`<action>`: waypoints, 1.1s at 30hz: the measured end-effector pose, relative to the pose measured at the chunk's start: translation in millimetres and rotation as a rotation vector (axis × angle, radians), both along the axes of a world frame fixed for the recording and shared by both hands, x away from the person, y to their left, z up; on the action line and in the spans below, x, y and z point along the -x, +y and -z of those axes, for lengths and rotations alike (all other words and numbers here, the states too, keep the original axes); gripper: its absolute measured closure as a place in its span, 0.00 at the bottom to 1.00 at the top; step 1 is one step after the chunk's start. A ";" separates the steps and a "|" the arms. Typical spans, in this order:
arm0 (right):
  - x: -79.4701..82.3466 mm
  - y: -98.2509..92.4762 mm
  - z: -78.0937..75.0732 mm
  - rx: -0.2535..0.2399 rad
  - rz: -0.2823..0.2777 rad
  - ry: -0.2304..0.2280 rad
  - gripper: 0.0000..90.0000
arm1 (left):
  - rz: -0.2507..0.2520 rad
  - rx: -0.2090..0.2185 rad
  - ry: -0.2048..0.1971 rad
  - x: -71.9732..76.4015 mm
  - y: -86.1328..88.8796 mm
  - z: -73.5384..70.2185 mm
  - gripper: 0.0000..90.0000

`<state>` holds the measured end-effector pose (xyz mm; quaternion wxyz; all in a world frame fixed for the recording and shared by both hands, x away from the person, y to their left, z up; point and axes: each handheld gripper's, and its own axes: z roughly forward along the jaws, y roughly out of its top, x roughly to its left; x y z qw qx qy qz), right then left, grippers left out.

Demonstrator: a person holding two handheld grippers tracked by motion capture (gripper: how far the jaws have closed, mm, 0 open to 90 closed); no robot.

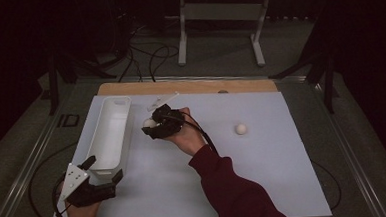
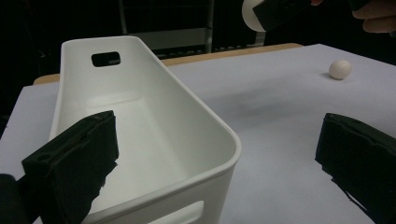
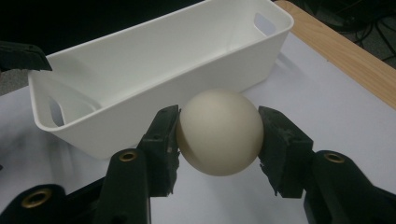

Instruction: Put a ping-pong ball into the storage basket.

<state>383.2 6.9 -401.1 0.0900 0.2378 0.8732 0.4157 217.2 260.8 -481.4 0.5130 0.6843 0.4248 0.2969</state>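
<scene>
Two balls are in play: I have my right gripper [image 3: 219,140] clamped on one ball [image 3: 219,133] at frame centre beside the white bin [image 3: 154,60], ready to drop in, while my left gripper [image 2: 215,158], jaws apart, straddles the bin's near end, probably to steady it, and the other ball [image 1: 240,129] waits right of centre on the counter [image 1: 265,185].

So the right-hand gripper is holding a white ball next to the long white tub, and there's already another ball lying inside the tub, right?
Not quite. The second ball lies on the white table, out to the right, not inside the tub; the left gripper view shows the tub with nothing in it. The rest holds: the right gripper grips a white ball beside the tub.
</scene>
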 end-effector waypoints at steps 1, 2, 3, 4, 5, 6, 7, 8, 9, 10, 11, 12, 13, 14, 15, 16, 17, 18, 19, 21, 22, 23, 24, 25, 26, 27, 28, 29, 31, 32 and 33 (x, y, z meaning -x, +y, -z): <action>0.3 0.9 -0.3 -0.003 -0.001 0.000 0.56 | 0.000 0.001 0.000 0.1 0.0 0.0 0.00; 0.8 2.4 -0.9 -0.006 -0.004 0.005 0.56 | 0.000 0.001 -0.001 0.1 -0.1 -0.1 0.00; 0.8 2.4 -0.9 -0.006 -0.004 0.005 0.56 | 0.000 0.000 -0.001 0.1 0.0 -0.1 0.00; 0.6 3.3 -0.9 -0.007 -0.009 0.000 0.56 | 0.000 0.000 0.000 0.1 -0.1 -0.1 0.00; 1.1 5.3 -1.1 -0.008 -0.012 0.002 0.56 | 0.000 0.000 0.000 0.1 0.0 0.0 0.00; 1.1 5.3 -1.1 -0.008 -0.012 0.002 0.56 | 0.000 0.000 0.000 0.1 -0.1 -0.1 0.00; 1.4 6.5 -1.2 -0.006 -0.013 0.000 0.56 | 0.000 0.000 -0.001 0.1 0.0 -0.1 0.00; 1.7 7.7 -1.4 -0.007 -0.014 0.003 0.56 | 0.000 0.000 -0.001 0.2 0.1 -0.1 0.00; 1.8 8.9 -1.3 -0.007 -0.015 0.003 0.56 | 0.001 -0.001 -0.001 0.1 0.2 -0.1 0.00; 1.9 10.1 -1.5 -0.007 -0.017 0.004 0.56 | 0.001 -0.001 -0.001 0.2 0.3 -0.1 0.00; 2.0 11.5 -1.5 -0.008 -0.019 0.003 0.56 | 0.001 -0.002 -0.002 0.2 0.4 -0.2 0.00; 2.3 12.7 -1.6 -0.008 -0.020 0.004 0.56 | 0.001 -0.002 -0.002 0.3 0.5 -0.2 0.00; 2.2 13.9 -1.7 -0.008 -0.025 0.001 0.56 | 0.001 -0.003 -0.003 0.3 0.7 -0.3 0.00; 2.7 15.0 -1.9 -0.006 -0.026 0.004 0.56 | 0.001 -0.002 -0.002 0.4 0.8 -0.3 0.00; 2.7 15.9 -2.0 -0.007 -0.029 0.003 0.56 | 0.001 -0.001 -0.002 0.4 0.7 -0.3 0.00; 2.6 16.8 -2.1 -0.008 -0.030 0.003 0.56 | 0.001 0.000 -0.002 0.5 0.7 -0.3 0.00; 2.6 17.6 -2.4 -0.007 -0.028 0.004 0.56 | 0.001 -0.001 -0.002 0.5 0.7 -0.3 0.00; 2.4 18.4 -2.5 -0.008 -0.030 0.005 0.56 | 0.002 0.000 -0.003 0.5 0.7 -0.3 0.00; 2.3 18.9 -2.7 -0.009 -0.032 0.004 0.56 | 0.002 0.000 -0.003 0.6 0.7 -0.3 0.00; 1.9 20.0 -3.4 -0.011 -0.032 0.006 0.56 | 0.002 0.002 -0.002 0.5 0.6 -0.2 0.00; 1.6 20.5 -3.6 -0.013 -0.033 0.005 0.56 | 0.001 0.002 -0.003 0.5 0.6 -0.2 0.00; 1.5 21.0 -3.9 -0.013 -0.034 0.007 0.56 | 0.001 0.003 -0.003 0.5 0.7 -0.2 0.00; 1.4 21.7 -4.1 -0.013 -0.035 0.007 0.56 | 0.001 0.003 -0.003 0.5 0.7 -0.2 0.00; 1.3 22.5 -4.2 -0.013 -0.035 0.005 0.56 | 0.001 0.003 -0.003 0.4 0.6 -0.2 0.00; 1.1 23.0 -4.4 -0.013 -0.038 0.004 0.56 | 0.001 0.002 -0.002 0.4 0.6 -0.2 0.00; 1.2 23.7 -4.5 -0.014 -0.036 0.007 0.56 | 0.001 0.002 -0.003 0.4 0.5 -0.2 0.00; 0.9 24.2 -4.5 -0.015 -0.037 0.008 0.56 | 0.002 0.002 -0.003 0.4 0.4 -0.2 0.00; 0.7 24.7 -4.5 -0.015 -0.039 0.008 0.56 | 0.002 0.002 -0.003 0.4 0.3 -0.2 0.00; 0.2 25.8 -4.4 -0.018 -0.040 0.010 0.56 | 0.001 0.003 -0.003 0.3 0.5 -0.1 0.00; 0.0 26.3 -4.4 -0.019 -0.041 0.012 0.56 | 0.001 0.004 -0.004 0.4 0.6 -0.2 0.00; -0.2 26.8 -4.3 -0.019 -0.042 0.011 0.56 | 0.000 0.006 -0.004 0.4 0.6 -0.1 0.00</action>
